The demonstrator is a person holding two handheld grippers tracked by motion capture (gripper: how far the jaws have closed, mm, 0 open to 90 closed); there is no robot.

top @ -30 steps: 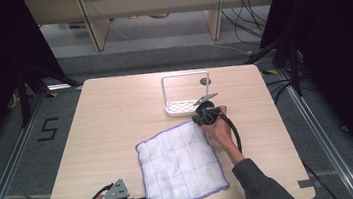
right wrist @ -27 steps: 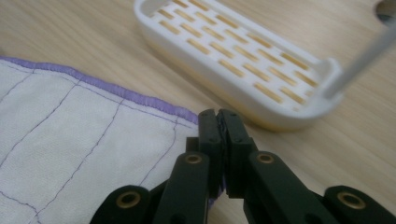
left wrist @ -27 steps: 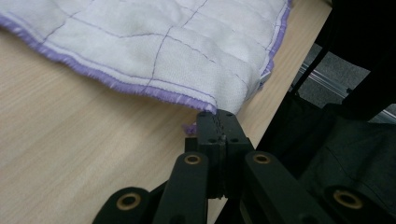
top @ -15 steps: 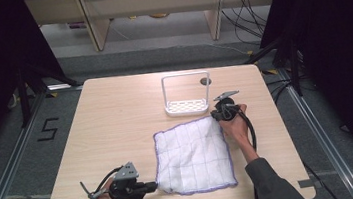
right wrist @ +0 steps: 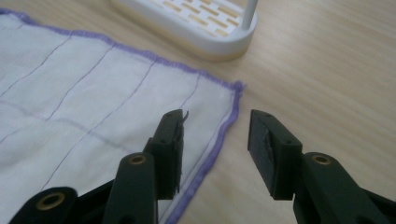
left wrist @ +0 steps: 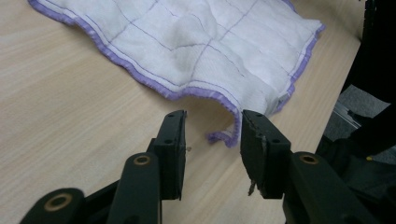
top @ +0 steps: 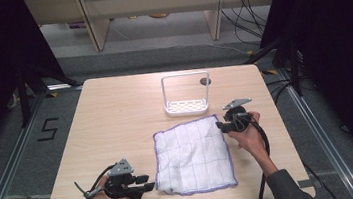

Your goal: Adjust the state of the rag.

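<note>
The bench (top: 116, 116) is in front of both of my tools, and the white cloth (top: 193, 153) with purple edge lies flat on it between them. The white rack (top: 186, 96) stands beyond the cloth, just past its far edge. My left hand-held gripper (top: 146, 182) is close before the near corner of the cloth; its jaws have just been opening and grip nothing. My right hand-held gripper (top: 222, 126) is over the far corner, jaws also just opened, half wide, the cloth edge below them.
</note>
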